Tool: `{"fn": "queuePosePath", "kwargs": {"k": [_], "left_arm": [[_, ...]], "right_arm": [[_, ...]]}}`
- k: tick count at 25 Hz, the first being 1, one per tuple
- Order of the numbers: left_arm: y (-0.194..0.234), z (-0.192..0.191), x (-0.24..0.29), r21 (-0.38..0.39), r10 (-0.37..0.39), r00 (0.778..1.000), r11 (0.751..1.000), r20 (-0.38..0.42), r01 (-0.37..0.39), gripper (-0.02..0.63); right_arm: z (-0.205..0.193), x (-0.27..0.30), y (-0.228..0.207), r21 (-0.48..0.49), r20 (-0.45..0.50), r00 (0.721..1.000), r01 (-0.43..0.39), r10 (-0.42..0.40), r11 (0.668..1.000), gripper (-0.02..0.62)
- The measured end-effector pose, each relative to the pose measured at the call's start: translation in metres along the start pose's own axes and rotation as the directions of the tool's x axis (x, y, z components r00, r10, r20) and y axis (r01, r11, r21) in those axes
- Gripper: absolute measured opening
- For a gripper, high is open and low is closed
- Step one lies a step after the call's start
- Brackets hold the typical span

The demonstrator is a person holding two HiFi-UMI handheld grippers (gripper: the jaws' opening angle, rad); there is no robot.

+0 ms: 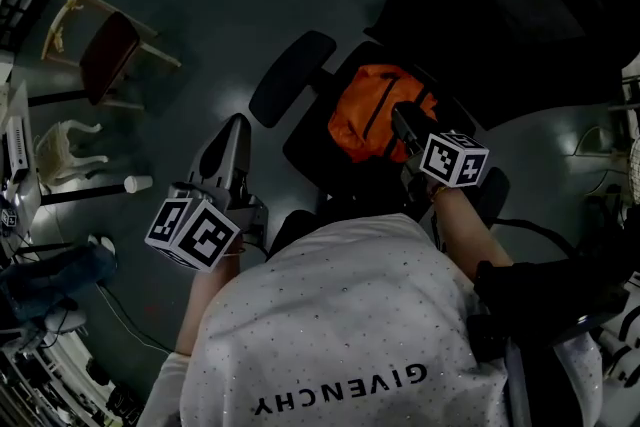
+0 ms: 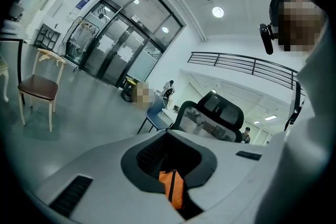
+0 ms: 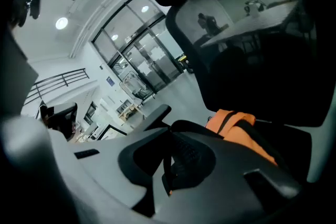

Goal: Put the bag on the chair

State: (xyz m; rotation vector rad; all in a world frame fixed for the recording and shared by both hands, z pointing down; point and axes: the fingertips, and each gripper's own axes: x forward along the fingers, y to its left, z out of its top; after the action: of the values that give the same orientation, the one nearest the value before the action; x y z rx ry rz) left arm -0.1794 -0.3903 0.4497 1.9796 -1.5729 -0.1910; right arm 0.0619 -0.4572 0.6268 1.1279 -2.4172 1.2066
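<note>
**Orange bag on the seat, right claw clamped on its strap**

The crumpled orange fabric bag [image 1: 375, 110] lay on the seat of the black office chair [image 1: 310, 155], near the backrest, so the placing looked nearly complete. The right claw [image 1: 405, 125] hung at the bag's top, probably because it alone carried the load. Its jaws were pressed together on a thin black strap [image 3: 166, 173], apparently the bag's. The left claw [image 1: 236, 127] stood apart, left of the chair and over the floor, seemingly to keep clear. Its jaws sat together too. An orange strip [image 2: 172, 187] showed in their slot, and whether that was gripped cloth or claw hardware was unclear.
</note>
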Motion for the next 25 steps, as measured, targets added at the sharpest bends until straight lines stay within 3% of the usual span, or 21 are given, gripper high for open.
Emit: {"fn": "queuePosePath", "kwargs": {"k": [10, 19, 25], "left_arm": [[-0.01, -0.007, 0.018, 0.029, -0.027, 0.999, 0.999, -0.039, 0.028, 0.002], [-0.012, -0.007, 0.023, 0.091, 0.015, 0.999, 0.996, -0.042, -0.011, 0.002], [-0.009, 0.001, 0.024, 0.114, 0.039, 0.997, 0.993, -0.065, -0.031, 0.002]], "right_arm": [[-0.069, -0.01, -0.055, 0.078, -0.176, 0.978, 0.13, -0.114, 0.989, 0.015], [-0.09, -0.015, -0.089, 0.226, -0.186, 0.976, 0.158, -0.117, 0.961, 0.014], [-0.11, -0.015, -0.113, 0.249, -0.224, 0.956, 0.244, -0.189, 0.937, 0.012]]}}
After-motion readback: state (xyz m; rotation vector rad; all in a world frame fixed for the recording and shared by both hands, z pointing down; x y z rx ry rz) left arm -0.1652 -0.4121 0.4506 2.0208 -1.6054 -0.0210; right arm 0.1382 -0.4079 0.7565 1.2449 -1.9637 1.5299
